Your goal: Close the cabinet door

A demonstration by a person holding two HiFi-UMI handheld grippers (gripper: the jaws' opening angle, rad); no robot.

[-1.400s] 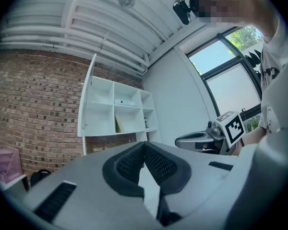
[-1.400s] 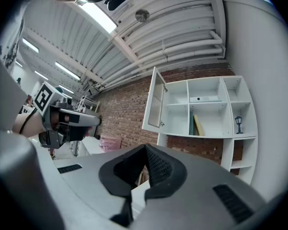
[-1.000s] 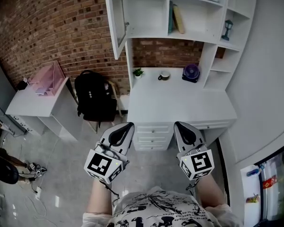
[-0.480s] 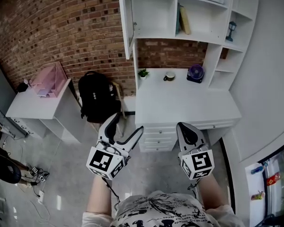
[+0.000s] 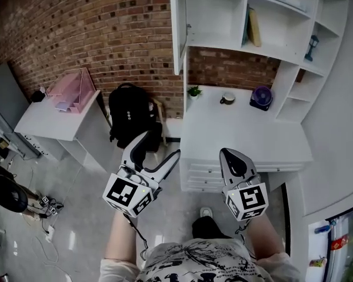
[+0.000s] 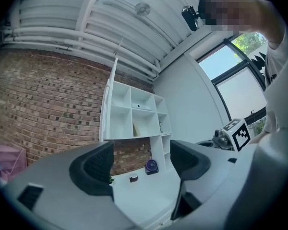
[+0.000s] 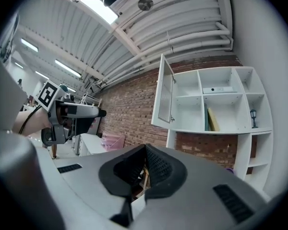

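Note:
The white cabinet door (image 5: pixel 178 26) stands open, edge-on to the head view, at the upper left corner of the white shelf unit (image 5: pixel 265 16) above the desk. It also shows swung out in the right gripper view (image 7: pixel 163 97) and the left gripper view (image 6: pixel 107 104). My left gripper (image 5: pixel 160 145) is open with nothing between its pads (image 6: pixel 98 164). It sits low in front of the desk, far from the door. My right gripper (image 5: pixel 229 154) is shut and empty, its tip (image 7: pixel 145 163) pointing toward the shelf unit.
A white desk (image 5: pixel 247 140) with drawers carries a small plant (image 5: pixel 194 91), a cup (image 5: pixel 227 98) and a purple fan (image 5: pixel 260 98). A black backpack (image 5: pixel 131 117) rests on a chair beside it. Left stands a side table (image 5: pixel 53 122) with a pink rack (image 5: pixel 73 90).
The left jaws have gone from shut to wide open. The desk and shelf unit have slid to the right in the head view, and both grippers have moved along with me.

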